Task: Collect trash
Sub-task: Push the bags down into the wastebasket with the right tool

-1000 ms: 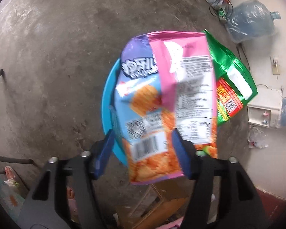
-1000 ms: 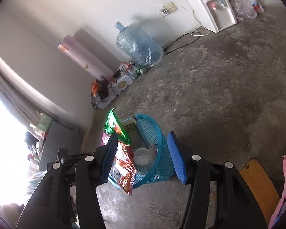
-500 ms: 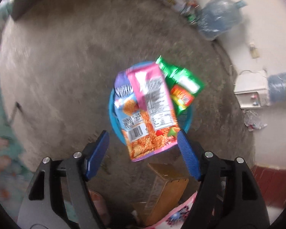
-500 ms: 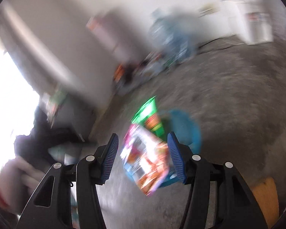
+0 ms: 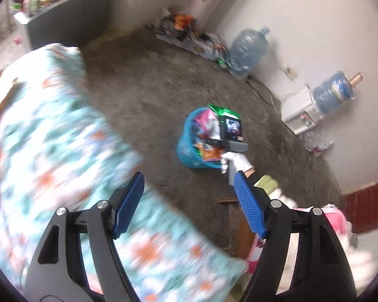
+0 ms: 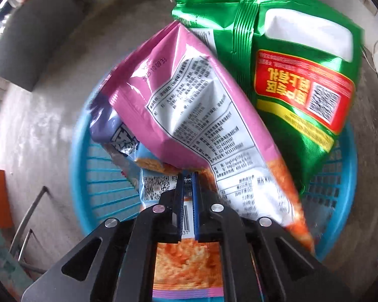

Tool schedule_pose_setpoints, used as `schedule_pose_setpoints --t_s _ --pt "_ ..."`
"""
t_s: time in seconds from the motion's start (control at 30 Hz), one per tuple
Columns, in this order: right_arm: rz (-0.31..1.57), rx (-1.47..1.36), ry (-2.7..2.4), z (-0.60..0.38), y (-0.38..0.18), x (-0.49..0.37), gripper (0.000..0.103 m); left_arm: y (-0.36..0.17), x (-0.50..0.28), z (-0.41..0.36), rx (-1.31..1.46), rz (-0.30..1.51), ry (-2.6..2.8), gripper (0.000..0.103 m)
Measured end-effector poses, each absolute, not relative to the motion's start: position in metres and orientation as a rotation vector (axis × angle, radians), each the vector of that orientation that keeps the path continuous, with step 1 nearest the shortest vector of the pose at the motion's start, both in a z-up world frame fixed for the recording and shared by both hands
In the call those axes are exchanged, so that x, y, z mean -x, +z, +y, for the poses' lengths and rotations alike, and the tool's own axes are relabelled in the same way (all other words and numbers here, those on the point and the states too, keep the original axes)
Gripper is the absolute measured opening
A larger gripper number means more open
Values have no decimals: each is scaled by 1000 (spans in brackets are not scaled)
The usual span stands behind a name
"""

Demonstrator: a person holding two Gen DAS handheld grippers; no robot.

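Observation:
A blue mesh basket (image 6: 100, 183) stands on the concrete floor. A pink snack bag (image 6: 189, 105) and a green snack bag (image 6: 297, 75) stick out of it. My right gripper (image 6: 188, 176) points straight down over the pink bag. Its jaws are closing to a thin slit, and the bag's printed film shows behind the slit, not pinched between the pads. In the left wrist view the basket (image 5: 196, 138) is far below, with a gloved hand (image 5: 235, 159) holding the right gripper over it. My left gripper (image 5: 189, 178) is open and empty, high above the floor.
A floral bedcover (image 5: 50, 138) fills the left wrist view's left side. A water jug (image 5: 249, 50), a white dispenser (image 5: 300, 115) and cable clutter (image 5: 189, 35) line the wall. A wooden board (image 5: 239, 216) lies near the bed. A metal frame (image 6: 30, 214) stands left of the basket.
My left gripper rose and drew back from the basket, leaving the pink bag there. My right gripper swung down over the basket and its jaws closed.

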State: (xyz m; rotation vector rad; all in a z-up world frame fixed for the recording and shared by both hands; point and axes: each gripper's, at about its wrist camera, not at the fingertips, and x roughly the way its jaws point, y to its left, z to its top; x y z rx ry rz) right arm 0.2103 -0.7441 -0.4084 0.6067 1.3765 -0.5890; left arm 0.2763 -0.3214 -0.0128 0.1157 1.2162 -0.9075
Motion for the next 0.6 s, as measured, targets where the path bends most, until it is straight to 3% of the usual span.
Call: schedule_pose_setpoints --t_s 0.23,0.33,0.4,0.6 --pt "1373 -655 -605 -751 -412 -207 5 2 -267 -244 24 1163 -814 70" --pt "1301 -710 -548 -745 -390 -200 15 6 -259 -227 29 1125 -811 70" --pt "1249 -722 -515 -742 -372 -192 31 10 -254 -212 44 1093 -815 70" --pt "1144 -761 -455 -738 -321 -167 34 14 -234 -178 100 1045 -827 70"
